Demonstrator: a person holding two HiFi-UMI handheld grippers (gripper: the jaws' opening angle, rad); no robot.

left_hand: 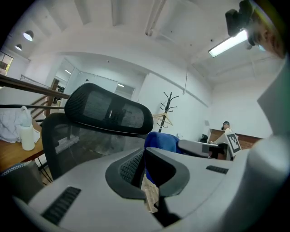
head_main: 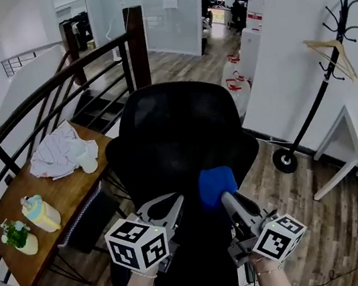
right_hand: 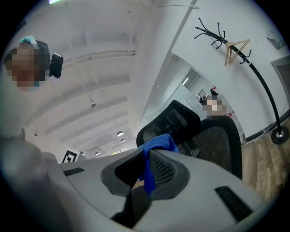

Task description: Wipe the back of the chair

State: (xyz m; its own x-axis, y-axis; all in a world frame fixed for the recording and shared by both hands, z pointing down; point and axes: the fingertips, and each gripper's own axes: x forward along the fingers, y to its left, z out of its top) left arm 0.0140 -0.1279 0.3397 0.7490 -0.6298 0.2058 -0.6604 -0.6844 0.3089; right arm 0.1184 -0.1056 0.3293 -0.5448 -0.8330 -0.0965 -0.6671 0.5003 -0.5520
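Nearest, the right tongs (head_main: 229,200) are pinching a blue cloth (head_main: 216,185), with a bunched fold spilling past their tips. The left tongs (head_main: 174,205) are sitting pressed together, carrying nothing. The cloth is hovering at the lower part of the black mesh chair back (head_main: 175,129); whether it is touching is unclear. It is looking soft and light, so gripping a thick fold should be holding it. The mesh is probably yielding under pressure. Farther left, a wooden worktop (head_main: 65,192) is standing.

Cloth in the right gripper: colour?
Blue. The cloth shows best in the head view, against the black chair.
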